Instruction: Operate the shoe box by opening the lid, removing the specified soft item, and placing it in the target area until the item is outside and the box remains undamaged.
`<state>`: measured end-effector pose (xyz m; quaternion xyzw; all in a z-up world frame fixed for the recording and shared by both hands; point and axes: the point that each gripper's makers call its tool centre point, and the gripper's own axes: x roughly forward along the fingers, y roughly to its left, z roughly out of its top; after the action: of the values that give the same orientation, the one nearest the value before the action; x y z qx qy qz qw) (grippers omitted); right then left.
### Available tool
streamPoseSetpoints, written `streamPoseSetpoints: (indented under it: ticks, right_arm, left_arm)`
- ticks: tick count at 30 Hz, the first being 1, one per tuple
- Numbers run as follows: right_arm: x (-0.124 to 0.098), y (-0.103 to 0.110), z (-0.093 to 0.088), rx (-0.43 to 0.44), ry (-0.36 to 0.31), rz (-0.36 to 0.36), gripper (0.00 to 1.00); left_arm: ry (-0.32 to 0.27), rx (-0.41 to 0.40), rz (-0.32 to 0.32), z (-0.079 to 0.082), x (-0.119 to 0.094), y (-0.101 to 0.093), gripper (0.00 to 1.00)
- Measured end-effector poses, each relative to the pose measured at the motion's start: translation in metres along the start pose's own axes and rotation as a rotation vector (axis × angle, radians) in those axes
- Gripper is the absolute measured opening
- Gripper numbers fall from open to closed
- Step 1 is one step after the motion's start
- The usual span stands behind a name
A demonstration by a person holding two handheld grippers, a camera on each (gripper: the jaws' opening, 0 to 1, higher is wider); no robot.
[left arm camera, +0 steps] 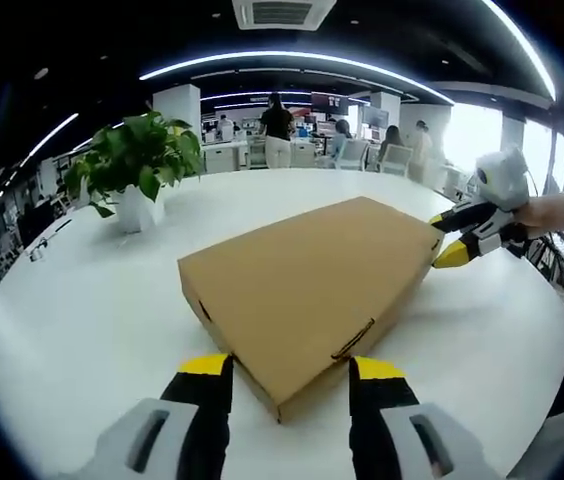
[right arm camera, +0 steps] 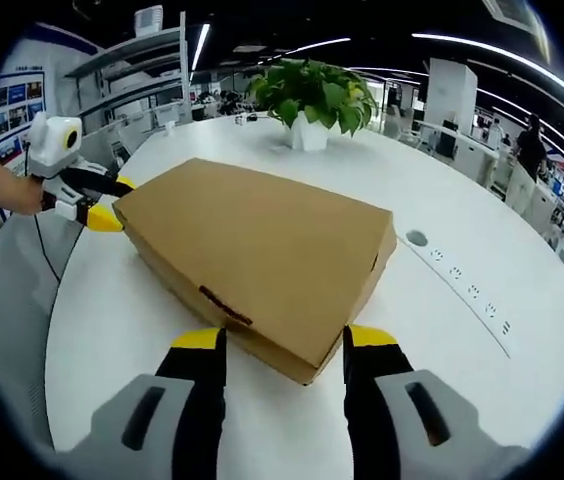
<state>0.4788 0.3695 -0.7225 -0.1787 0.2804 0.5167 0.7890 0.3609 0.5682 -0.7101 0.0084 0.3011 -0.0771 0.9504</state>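
Lying flat on the white desk (left arm camera: 82, 330), lid closed, the box (left arm camera: 312, 290) runs its long axis from one claw to the other. Left claw (left arm camera: 290, 368) spread astride the near corner; right claw (right arm camera: 284, 340) spread astride the opposite corner. Both equally near; plant (left arm camera: 137, 160) well apart.

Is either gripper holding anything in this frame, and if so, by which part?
Both straddle opposite corners of the closed shoe box: the left gripper at one, the right gripper at the other. Whether either jaw pair actually clamps it cannot be told.
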Motion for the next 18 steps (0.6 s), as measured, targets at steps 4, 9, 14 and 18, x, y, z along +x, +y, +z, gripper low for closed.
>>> streamPoseSetpoints:
  ticks: [4,9,14,18]
  right_arm:
    - [-0.002,0.007,-0.001,0.015,0.006,-0.014,0.42]
    - [-0.005,0.018,-0.004,0.039,0.008,-0.028,0.42]
    - [-0.008,0.03,-0.005,0.061,0.019,-0.036,0.4]
    - [-0.01,0.039,-0.007,0.073,0.024,-0.048,0.4]
  left_arm:
    - [0.009,0.008,-0.019,-0.001,-0.002,0.005,0.46]
    - [0.017,0.02,-0.04,-0.004,-0.006,0.007,0.46]
    - [0.035,0.023,-0.062,-0.007,-0.012,0.013,0.45]
    - [0.047,0.035,-0.084,-0.009,-0.018,0.015,0.45]
